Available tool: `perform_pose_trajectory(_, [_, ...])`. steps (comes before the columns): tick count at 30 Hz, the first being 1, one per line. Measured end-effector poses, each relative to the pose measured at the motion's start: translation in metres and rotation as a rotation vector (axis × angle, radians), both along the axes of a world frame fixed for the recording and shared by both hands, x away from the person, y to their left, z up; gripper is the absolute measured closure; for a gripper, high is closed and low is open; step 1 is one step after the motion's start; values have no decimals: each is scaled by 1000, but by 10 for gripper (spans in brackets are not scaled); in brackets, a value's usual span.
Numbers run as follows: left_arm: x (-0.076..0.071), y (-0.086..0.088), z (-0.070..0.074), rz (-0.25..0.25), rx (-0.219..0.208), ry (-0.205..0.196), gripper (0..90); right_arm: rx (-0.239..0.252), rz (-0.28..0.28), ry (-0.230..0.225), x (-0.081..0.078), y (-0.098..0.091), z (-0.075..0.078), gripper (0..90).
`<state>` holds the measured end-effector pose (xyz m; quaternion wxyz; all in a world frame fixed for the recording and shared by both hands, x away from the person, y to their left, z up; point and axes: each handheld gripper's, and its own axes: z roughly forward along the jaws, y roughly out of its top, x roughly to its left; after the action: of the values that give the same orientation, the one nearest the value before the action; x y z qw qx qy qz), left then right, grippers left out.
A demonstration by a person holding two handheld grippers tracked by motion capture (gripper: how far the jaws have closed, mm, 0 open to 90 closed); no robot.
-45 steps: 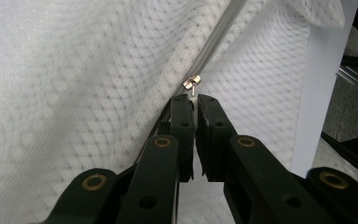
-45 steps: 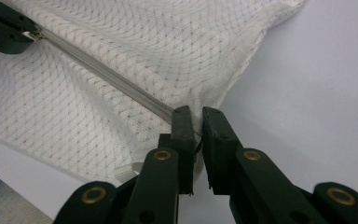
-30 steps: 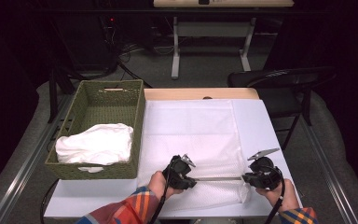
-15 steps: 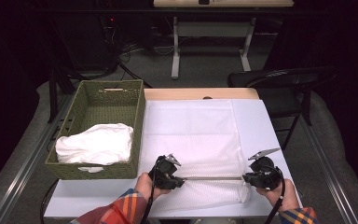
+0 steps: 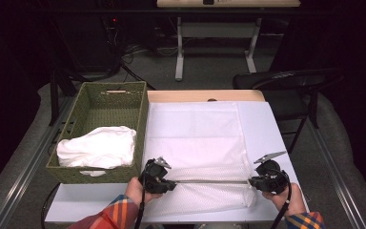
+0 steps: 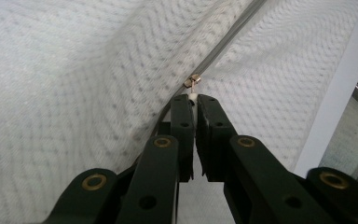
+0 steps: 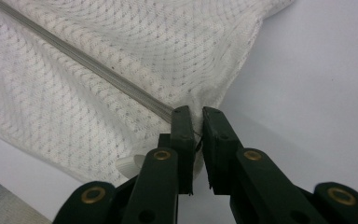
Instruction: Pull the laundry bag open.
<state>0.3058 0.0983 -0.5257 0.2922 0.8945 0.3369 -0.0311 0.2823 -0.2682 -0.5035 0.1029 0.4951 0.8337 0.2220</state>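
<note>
- Table [image 5: 271, 124]: white top; a flat white cloth [image 5: 195, 129] covers its centre and far half
- Wicker basket [image 5: 95, 102]: green, at 9 o'clock of the cloth, touching the table's left edge; it contains one crumpled white fabric bundle [image 5: 97, 147] lying against its near wall
- Mesh bag [image 5: 205, 191]: white netting at 6 o'clock on the table, partly over the near edge of the cloth; long axis runs 9 o'clock to 3 o'clock, parallel to the near table edge
- Zipper [image 5: 209, 181]: grey line stretched along the bag's long axis between the two grippers, drawn straight
- Left gripper [image 5: 164, 183]: at the 9 o'clock end of the zipper; jaws pressed together, pinching the zipper pull [image 6: 193, 83], whose slider points away along the zipper line
- Right gripper [image 5: 253, 181]: at the 3 o'clock end; jaws pressed together, pinching the bag corner [image 7: 196, 116] where the zipper terminates
</note>
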Motion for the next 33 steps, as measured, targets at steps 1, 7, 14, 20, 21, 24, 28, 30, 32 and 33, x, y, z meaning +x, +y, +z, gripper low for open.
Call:
perform_pose_trajectory(1, [-1,2,0,7,4,-5,853,1,-1,1,0,0,0,835])
perform_pose_trajectory(7, [-4,15,1,20,15,-8,854,0,-2,3,0,0,-1,834])
perform_pose_trajectory(14, [-6,27,1,46,0,9,854,-1,-5,3,0,0,-1,834])
perform_pose_trajectory(20, [-8,38,2,64,2,1,854,-6,-12,4,0,0,-1,833])
perform_pose_trajectory(21, [-9,39,2,67,1,1,854,-5,-12,4,0,0,-1,833])
perform_pose_trajectory(24, [-10,43,3,75,5,-3,854,-6,-12,5,1,0,-1,833])
perform_pose_trajectory(28, [-14,48,4,92,-2,-16,854,-7,-13,6,1,-1,-1,833])
perform_pose_trajectory(30, [-16,51,3,97,-3,-20,854,-10,-21,6,0,0,-1,833])
perform_pose_trajectory(32, [-17,54,3,105,-3,-18,854,-11,-19,6,1,0,-1,833])
perform_pose_trajectory(33, [-17,56,3,107,1,-18,854,-10,-18,7,1,0,-1,834])
